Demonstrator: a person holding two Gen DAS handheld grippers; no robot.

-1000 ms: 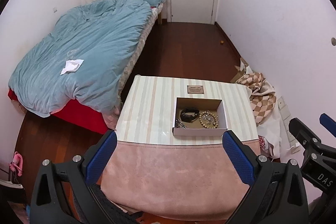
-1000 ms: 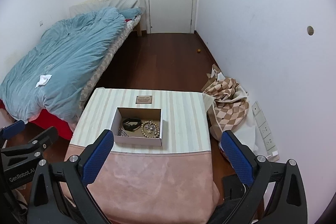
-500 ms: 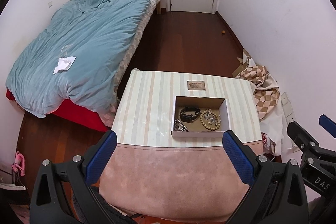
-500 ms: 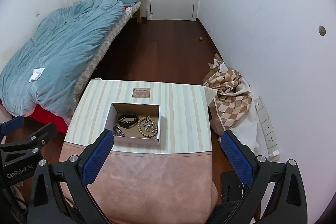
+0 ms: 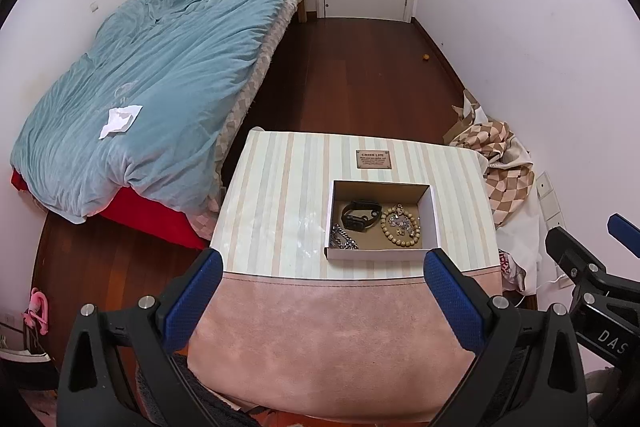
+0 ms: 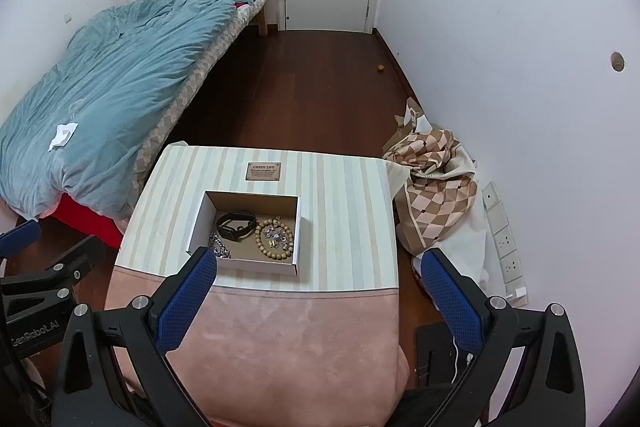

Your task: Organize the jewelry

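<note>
Jewelry — a black watch (image 5: 359,218), bead bracelet (image 5: 400,227) and silver chain (image 5: 343,237) — lies in the open box (image 5: 382,254) on the striped table (image 5: 280,211), so both empty, wide-open grippers, left gripper (image 5: 322,302) and right gripper (image 6: 318,301), should probably descend slowly, taking one piece apiece.

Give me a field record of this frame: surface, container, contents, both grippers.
surface: striped table, pink cloth over near edge
container: open white box on the table
contents: black watch, wooden bead bracelet with small charms inside its ring, silver chain
left gripper: jaws open, holding nothing, short of the box
right gripper: jaws open, holding nothing
</note>
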